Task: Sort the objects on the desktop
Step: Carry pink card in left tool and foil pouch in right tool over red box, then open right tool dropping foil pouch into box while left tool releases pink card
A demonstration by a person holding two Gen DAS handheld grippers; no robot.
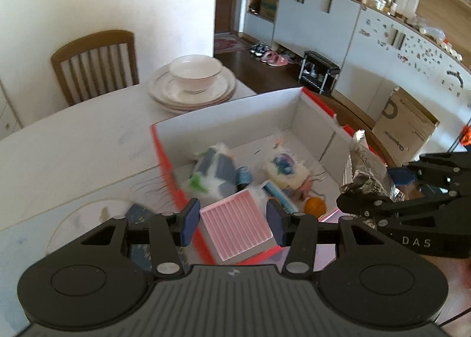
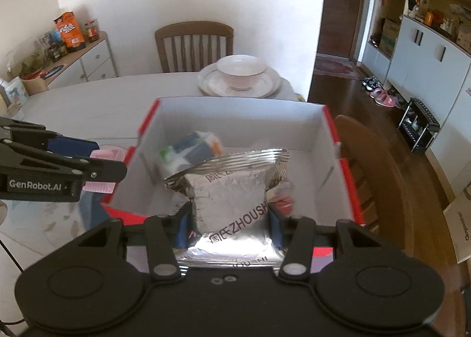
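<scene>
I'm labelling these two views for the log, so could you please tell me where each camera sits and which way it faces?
Left wrist: on the left gripper, looking down over the near-left corner of the red box; its fingers flank a pink tray; the right gripper shows at right.
Right wrist: on the right gripper, facing the box over its near wall; its fingers clamp a silver packet; the left gripper shows at left.
Shared: box, stacked plates, chair.

The red box (image 2: pixel 329 119) is open on top, so there's room to drop straight in, but the near half of its floor is crowded with packets (image 1: pixel 217 172). Far half's bare. Stacked plates (image 1: pixel 191 90) sit just behind it.
</scene>
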